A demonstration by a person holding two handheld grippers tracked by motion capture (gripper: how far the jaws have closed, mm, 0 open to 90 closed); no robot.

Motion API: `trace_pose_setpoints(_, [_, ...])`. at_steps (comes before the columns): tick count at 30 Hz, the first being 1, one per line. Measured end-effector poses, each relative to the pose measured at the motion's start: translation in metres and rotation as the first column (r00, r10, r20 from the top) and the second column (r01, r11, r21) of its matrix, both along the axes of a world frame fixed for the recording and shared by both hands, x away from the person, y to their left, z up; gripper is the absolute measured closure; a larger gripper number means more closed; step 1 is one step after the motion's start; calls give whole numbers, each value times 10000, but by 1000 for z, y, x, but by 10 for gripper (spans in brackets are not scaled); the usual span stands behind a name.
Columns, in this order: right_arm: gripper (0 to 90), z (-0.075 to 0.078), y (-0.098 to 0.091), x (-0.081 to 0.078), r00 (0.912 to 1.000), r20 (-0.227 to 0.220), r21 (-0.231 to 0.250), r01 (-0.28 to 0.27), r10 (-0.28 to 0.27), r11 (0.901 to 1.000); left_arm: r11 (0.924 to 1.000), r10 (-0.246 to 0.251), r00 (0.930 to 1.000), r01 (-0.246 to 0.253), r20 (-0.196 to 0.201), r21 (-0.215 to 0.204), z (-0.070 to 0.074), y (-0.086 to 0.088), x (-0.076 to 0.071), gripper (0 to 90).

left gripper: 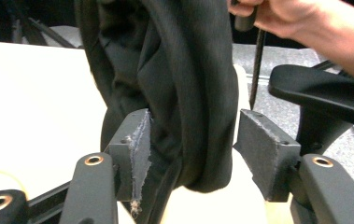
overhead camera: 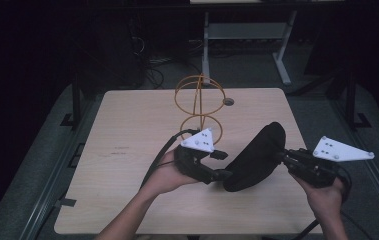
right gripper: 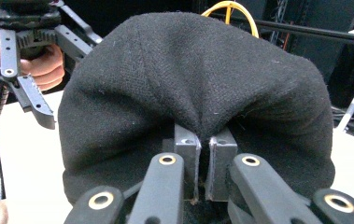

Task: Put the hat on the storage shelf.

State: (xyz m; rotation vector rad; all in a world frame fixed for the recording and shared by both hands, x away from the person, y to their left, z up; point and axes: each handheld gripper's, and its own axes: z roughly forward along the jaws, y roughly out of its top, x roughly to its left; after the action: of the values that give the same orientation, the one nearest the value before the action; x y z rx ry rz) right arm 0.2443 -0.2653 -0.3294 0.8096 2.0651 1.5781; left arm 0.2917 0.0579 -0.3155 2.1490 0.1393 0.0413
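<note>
Right hand-held gripper (overhead camera: 280, 156) pinched a fold of the black knit hat (overhead camera: 255, 157), its pads (right gripper: 187, 148) pressed nearly together on the cloth in the right gripper view. The hat hung from that grip above the pale wooden surface (overhead camera: 127, 150), between the two hands; whether its lower edge touched the surface could not be determined from the high view. Left hand-held gripper (overhead camera: 224, 165) stood at the hat's other edge with its jaws parted. In the left gripper view, the hat's rim hung between the two pads (left gripper: 139, 144): the left pad lay against the cloth, the right pad stood clear of it. A yellow wire stand (overhead camera: 200, 107) stood upright on the surface behind the left hand (overhead camera: 169, 172).
</note>
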Motion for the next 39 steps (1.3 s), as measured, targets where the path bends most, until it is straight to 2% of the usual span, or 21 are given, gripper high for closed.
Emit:
trace_pose_setpoints(6, [855, 12, -6, 8, 9996, -265, 219, 21, -16, 9998, 9981, 557, 9983, -561, 193, 260, -10, 21, -2, 399])
trace_pose_setpoints(10, [854, 18, -8, 13, 9993, -361, 166, 86, -80, 9998, 9955, 796, 9965, -808, 262, 492, -17, 31, -2, 397])
trace_pose_setpoints(11, [854, 22, -9, 17, 9990, -426, 68, 119, -116, 9999, 9926, 1039, 9942, -1055, 296, 599, -23, 39, -2, 392])
trace_pose_setpoints(14, [854, 27, -10, 22, 9988, -441, -17, 202, -202, 9998, 9904, 1228, 9921, -1242, 251, 606, -29, 47, -2, 382])
trace_pose_setpoints(21, [854, 45, -10, 36, 9982, -506, -210, 300, -311, 9993, 9763, 1963, 9803, -1976, 234, 885, -49, 75, 1, 370])
trace_pose_setpoints(24, [854, 53, -9, 43, 9985, -426, -300, 333, -345, 9990, 9709, 2096, 9773, -2116, 291, 1120, -57, 85, 3, 367])
trace_pose_setpoints(28, [853, 66, -5, 53, 9984, -350, -350, 421, -433, 9985, 9623, 2420, 9699, -2433, 260, 1215, -70, 96, 3, 358])
trace_pose_setpoints(34, [853, 79, 1, 62, 9986, -236, -389, 455, -465, 9982, 9584, 2611, 9653, -2600, 63, 1179, -78, 108, 3, 343])
trace_pose_setpoints(35, [853, 84, 3, 67, 9989, -172, -426, 436, -444, 9981, 9550, 2723, 9622, -2708, 39, 1208, -82, 113, 4, 326])
trace_pose_setpoints(39, [852, 91, 9, 72, 9990, -129, -454, 417, -423, 9981, 9515, 2868, 9580, -2838, -85, 1187, -89, 120, 4, 318])
